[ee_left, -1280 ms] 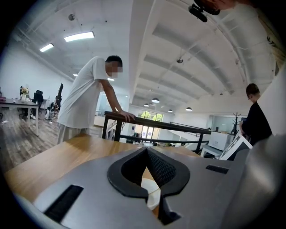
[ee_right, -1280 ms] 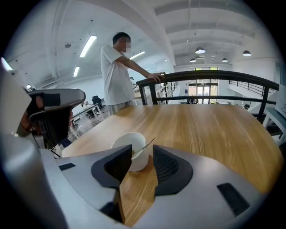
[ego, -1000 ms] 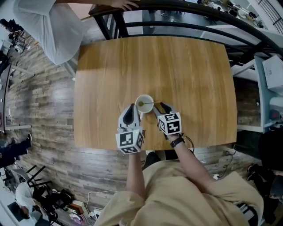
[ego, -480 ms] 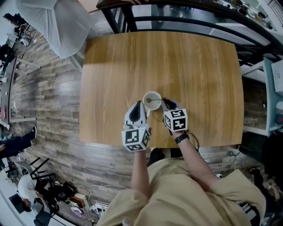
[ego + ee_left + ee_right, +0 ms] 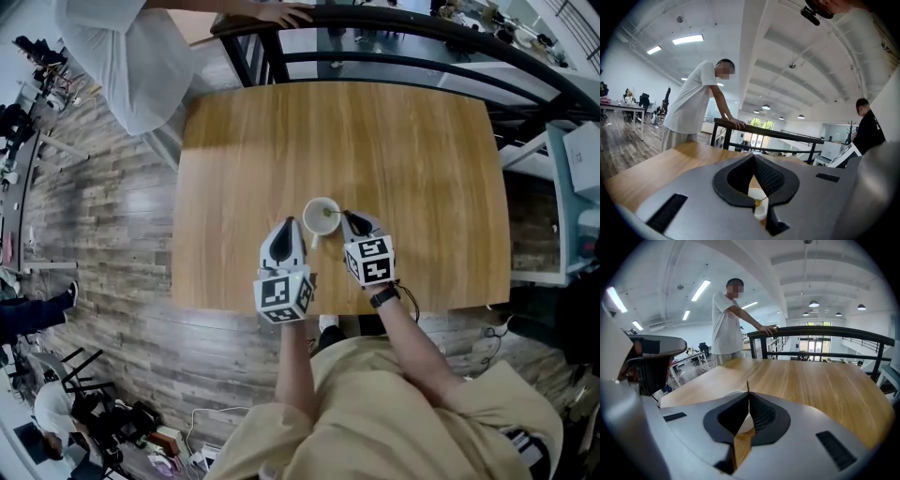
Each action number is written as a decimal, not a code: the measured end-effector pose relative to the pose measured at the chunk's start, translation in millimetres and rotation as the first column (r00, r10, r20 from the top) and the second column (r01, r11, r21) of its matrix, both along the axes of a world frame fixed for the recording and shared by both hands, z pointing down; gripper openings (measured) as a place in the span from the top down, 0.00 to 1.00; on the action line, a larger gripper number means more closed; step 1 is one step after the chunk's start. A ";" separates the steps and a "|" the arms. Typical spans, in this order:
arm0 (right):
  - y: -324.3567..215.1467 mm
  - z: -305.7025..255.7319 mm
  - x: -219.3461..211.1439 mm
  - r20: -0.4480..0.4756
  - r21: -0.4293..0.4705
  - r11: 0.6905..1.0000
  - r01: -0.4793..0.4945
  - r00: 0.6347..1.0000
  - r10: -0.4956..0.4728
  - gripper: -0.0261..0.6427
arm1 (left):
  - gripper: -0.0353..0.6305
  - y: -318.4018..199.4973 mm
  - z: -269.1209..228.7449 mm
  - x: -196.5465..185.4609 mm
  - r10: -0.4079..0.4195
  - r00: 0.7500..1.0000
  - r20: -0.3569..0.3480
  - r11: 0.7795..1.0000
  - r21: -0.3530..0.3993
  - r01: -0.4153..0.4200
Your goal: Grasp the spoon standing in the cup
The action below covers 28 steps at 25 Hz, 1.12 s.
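Observation:
A white cup (image 5: 322,215) stands near the front middle of the wooden table (image 5: 394,141). A thin gold spoon (image 5: 335,214) leans in it, its handle pointing right. My right gripper (image 5: 346,217) is shut on that handle just right of the rim. In the right gripper view the handle (image 5: 747,386) pokes up between the shut jaws of the gripper (image 5: 748,395), with the cup (image 5: 746,423) behind them. My left gripper (image 5: 288,225) sits just left of the cup, shut and holding nothing. In the left gripper view the cup (image 5: 760,196) shows behind that gripper (image 5: 753,157).
A person in a white shirt (image 5: 131,56) leans a hand on the black railing (image 5: 394,23) beyond the table's far edge. Another person in black (image 5: 869,129) stands at the right. Wood-plank floor (image 5: 94,225) lies left of the table.
The right gripper's jaws have closed from wide open onto the spoon handle. The left gripper stays beside the cup. The head view has shifted slightly.

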State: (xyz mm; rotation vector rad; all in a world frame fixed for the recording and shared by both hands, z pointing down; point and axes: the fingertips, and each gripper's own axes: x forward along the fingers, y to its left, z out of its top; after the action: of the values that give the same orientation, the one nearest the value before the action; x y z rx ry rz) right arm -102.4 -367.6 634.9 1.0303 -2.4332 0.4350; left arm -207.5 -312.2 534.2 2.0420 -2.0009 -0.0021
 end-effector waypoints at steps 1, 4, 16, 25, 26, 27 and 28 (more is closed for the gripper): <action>1.6 -4.5 -0.1 0.002 0.012 1.000 -0.001 1.000 0.001 0.93 | 0.93 1.7 -3.5 -0.7 0.002 1.000 0.003 1.000 0.009 -0.002; 6.7 -18.2 0.7 0.012 0.048 0.999 -0.006 1.000 0.005 0.93 | 0.93 7.4 -13.3 -2.0 0.007 1.000 0.011 0.999 0.034 -0.007; 28.7 -70.7 7.5 0.068 0.162 0.986 -0.046 0.997 0.035 0.93 | 0.93 31.6 -49.6 0.8 0.035 0.997 0.065 0.993 0.109 -0.041; 41.6 -123.1 9.1 0.141 0.257 0.963 -0.085 0.989 0.050 0.93 | 0.93 52.2 -76.6 -4.2 0.044 0.992 0.122 0.986 0.155 -0.062; 43.4 -130.5 9.4 0.148 0.269 0.959 -0.086 0.988 0.047 0.93 | 0.93 54.0 -79.9 -4.1 0.044 0.991 0.127 0.985 0.159 -0.065; 45.5 -138.8 9.8 0.156 0.283 0.955 -0.087 0.987 0.044 0.93 | 0.93 55.7 -83.6 -4.1 0.045 0.990 0.134 0.984 0.164 -0.067; 47.9 -147.8 10.2 0.165 0.299 0.950 -0.088 0.986 0.039 0.93 | 0.93 57.6 -87.3 -4.2 0.045 0.989 0.142 0.983 0.169 -0.069</action>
State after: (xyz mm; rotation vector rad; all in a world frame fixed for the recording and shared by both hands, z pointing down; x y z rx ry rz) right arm -92.2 -319.7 487.1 1.2462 -2.6731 0.1662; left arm -211.7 -254.6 446.8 2.2648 -2.0883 -0.0252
